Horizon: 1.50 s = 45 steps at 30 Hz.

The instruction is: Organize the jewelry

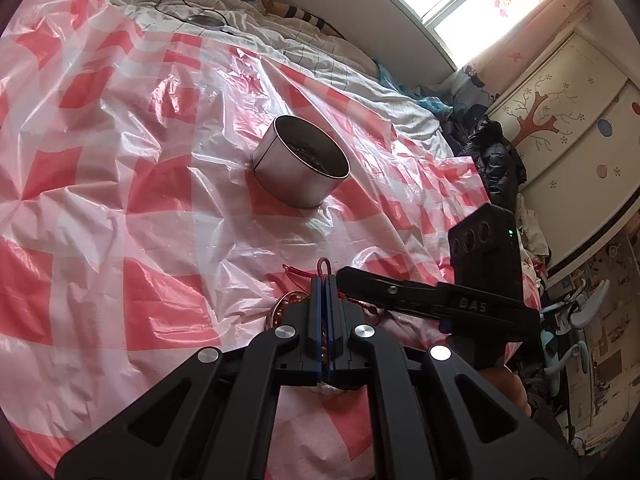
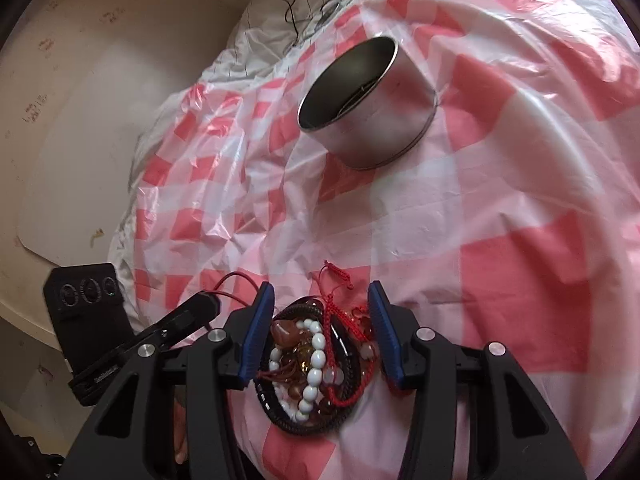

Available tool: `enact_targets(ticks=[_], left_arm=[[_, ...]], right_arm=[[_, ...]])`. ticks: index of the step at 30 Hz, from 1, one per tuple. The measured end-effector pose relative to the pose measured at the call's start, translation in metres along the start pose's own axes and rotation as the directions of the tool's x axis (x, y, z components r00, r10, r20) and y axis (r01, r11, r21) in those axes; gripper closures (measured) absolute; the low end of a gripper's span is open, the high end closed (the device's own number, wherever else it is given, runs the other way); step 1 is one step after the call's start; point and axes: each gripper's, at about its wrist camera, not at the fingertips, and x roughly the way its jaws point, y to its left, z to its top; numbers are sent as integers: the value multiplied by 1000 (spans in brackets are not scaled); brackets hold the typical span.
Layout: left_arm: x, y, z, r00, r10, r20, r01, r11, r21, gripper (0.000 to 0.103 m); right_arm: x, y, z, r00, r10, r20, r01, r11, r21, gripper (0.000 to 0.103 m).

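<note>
Right wrist view: black right gripper with blue pads spread wide, straddling the tangled pile of bead bracelets and red cords at lower centre, pads not touching it.
Left wrist view: black left gripper clenched on a thin dark-red cord loop poking out at the tips.
Tin: round silver metal tin, lidless, upright at frame centre, well apart from the pile.
Surface: crinkled red-and-white checked plastic sheet over bedding.
</note>
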Motion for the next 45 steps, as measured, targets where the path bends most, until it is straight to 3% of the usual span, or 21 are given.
enact_targets(ticks=[2,4,7,14,18,21,26,29,31,34,39,45], left_arm=[[0,1,0,1000,1,0,-1,1000,-3,101],[0,2,0,1000,1,2,-1,1000,-7,101],[-1,3,0,1000,0,7,0,1000,-12,101],[-4,-1,-1,1000,-2,17,2,1000,6,101],[-3,-2,-1,1000,5,12,-5,1000,8,101],[-3,-2,-2,1000,9,10,-9,1000,7,101],[-3,-2,-2,1000,7,11,-7,1000,6,101],[-3,-1,-2,1000,4,13,-4,1000,1,101],[-3,-1,-2,1000,2,16,-2,1000,-1,101],[-4,0,-2,1000,1,20,0,1000,-5,101],[-5,1,-1,1000,0,21,0,1000,-5,101],[-6,0,-1,1000,-6,27,6,1000,-4,101]], right_arm=[[8,4,2,999,-24,-30,23,1000,-18,63],[14,5,3,998,-45,-48,43,999,-25,81],[10,0,1,1000,-16,-18,16,1000,1,94],[-24,-9,-13,988,103,115,-109,993,47,96],[-21,-6,-10,996,58,62,-60,998,33,94],[-11,-6,-3,1000,16,18,-16,999,41,52],[13,3,10,996,8,-90,-7,1000,14,52],[25,3,15,991,16,-132,-13,1000,25,59],[30,-1,17,989,32,-142,-26,999,47,81],[31,-7,14,991,50,-126,-42,997,66,94],[15,-17,3,994,107,-27,-103,990,99,98],[-20,-24,-6,972,203,116,-218,966,139,99]])
